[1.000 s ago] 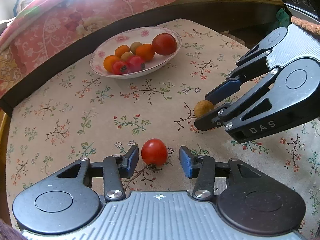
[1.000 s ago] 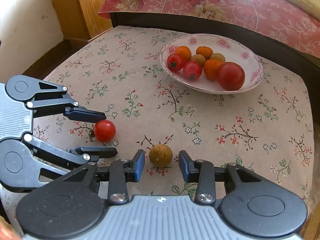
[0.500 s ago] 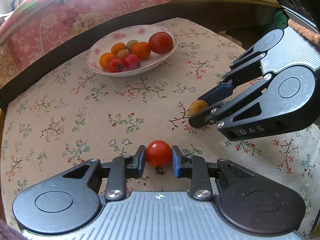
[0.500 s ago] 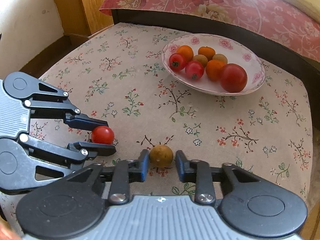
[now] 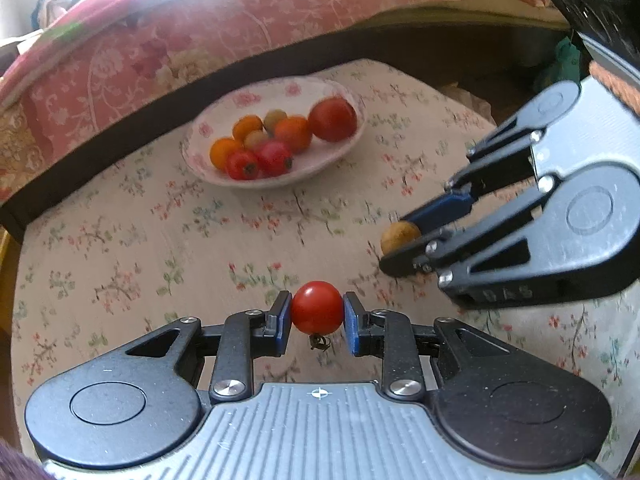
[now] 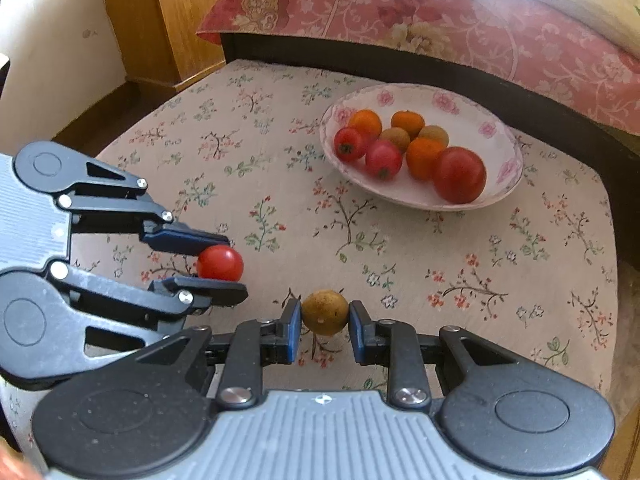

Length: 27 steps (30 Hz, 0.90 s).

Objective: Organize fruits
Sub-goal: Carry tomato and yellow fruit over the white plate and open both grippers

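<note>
My left gripper [image 5: 317,320] is shut on a small red tomato [image 5: 317,307], held just above the flowered tablecloth; it also shows in the right wrist view [image 6: 220,263]. My right gripper [image 6: 324,324] is shut on a small brown round fruit [image 6: 325,312], seen in the left wrist view [image 5: 400,236] too. A white flowered bowl [image 6: 472,116] at the back holds several tomatoes, oranges and brown fruits. The bowl also shows in the left wrist view [image 5: 296,92]. The two grippers are side by side in front of the bowl.
The round table carries a flowered cloth [image 6: 248,152]. A bed with a pink flowered cover [image 6: 460,28] runs behind the table. A wooden cabinet [image 6: 160,20] and a white wall stand at the left.
Both grippers closed from open onto their fruits, the left on the red tomato and the right on the brown fruit, and both have risen a little off the cloth.
</note>
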Tool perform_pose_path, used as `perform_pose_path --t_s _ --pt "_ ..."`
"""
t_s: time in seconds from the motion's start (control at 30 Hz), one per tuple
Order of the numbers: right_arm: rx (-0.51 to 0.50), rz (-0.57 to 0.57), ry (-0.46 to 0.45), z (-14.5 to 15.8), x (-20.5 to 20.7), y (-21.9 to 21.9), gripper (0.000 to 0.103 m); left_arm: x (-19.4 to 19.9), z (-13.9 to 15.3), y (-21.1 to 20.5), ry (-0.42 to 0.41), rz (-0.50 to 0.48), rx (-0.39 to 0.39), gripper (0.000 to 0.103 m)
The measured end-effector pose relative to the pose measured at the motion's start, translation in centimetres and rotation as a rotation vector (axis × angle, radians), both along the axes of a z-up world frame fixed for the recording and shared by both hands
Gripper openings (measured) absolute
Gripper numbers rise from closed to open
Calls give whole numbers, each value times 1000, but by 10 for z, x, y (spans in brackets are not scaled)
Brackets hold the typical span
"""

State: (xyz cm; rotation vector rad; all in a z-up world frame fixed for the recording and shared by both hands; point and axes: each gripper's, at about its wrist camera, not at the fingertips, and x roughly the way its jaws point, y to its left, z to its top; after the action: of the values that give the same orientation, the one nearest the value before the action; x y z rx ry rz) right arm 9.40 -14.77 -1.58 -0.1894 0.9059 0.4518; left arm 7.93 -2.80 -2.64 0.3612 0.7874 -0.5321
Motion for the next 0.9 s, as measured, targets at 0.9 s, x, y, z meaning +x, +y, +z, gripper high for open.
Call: perform_pose_path --t_s 0.9 --pt "87 -188 -140 44 71 -36 30 84 49 -30 -102 76 -98 34"
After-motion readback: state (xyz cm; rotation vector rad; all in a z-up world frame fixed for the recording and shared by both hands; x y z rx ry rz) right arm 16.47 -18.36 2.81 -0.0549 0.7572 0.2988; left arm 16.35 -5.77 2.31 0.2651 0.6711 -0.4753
